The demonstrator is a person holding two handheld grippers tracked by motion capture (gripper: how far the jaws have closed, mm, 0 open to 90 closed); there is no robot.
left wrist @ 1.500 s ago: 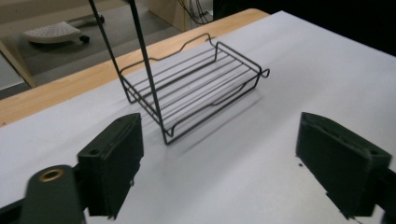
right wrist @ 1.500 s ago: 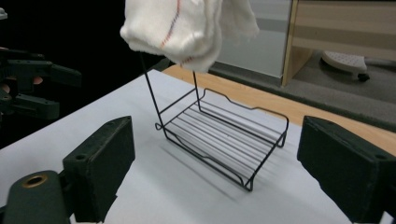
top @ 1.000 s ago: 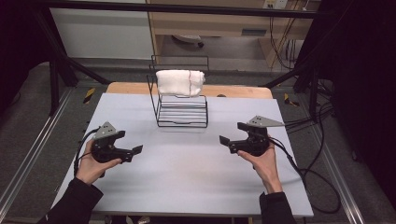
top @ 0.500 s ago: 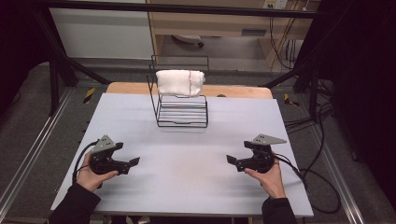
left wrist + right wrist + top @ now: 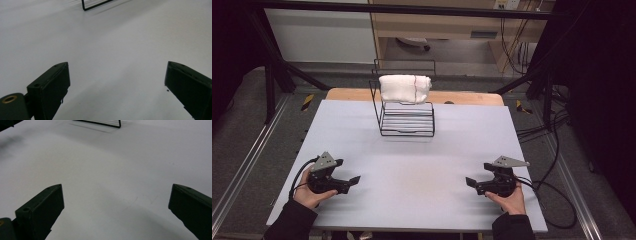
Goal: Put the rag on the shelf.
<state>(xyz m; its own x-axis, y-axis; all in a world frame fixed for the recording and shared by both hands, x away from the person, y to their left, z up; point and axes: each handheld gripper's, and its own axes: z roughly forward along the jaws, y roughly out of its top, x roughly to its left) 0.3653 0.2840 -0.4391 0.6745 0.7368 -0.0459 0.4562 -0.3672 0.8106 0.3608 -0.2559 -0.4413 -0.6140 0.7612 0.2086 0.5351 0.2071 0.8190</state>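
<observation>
High view, item 1: a rolled white towel (image 5: 405, 88) is seen resting on the top tier of a black wire rack (image 5: 407, 120). A thin red line is noted across the roll near its right end. The rack is placed at the far middle of the grey table (image 5: 422, 150), well apart from both grippers, and its lower shelf of parallel wires is left bare.

Item 2: the left gripper (image 5: 347, 182) is held low over the near left part of the table by a hand (image 5: 307, 192) in a dark sleeve. Its jaws are pointed toward the table's middle. A grey 3-cornered plate is carried on top, and a black cable is looped beside the hand. In the left gripper view the 2 black jaws are spread wide, with nothing but bare table surface between them; a corner of the rack's base wire (image 5: 96, 5) is caught at the top edge.

Item 3: the right gripper (image 5: 473, 183) is held low over the near right part of the table by the other hand (image 5: 509, 200), with its jaws turned toward the left gripper. The 2 grippers are kept well apart. In the right gripper view the jaws are likewise set wide and nothing is gripped; the rack's base wire (image 5: 100, 123) is seen at the top.

Item 4: a wooden board edge (image 5: 472, 97) is recorded behind the table.
</observation>
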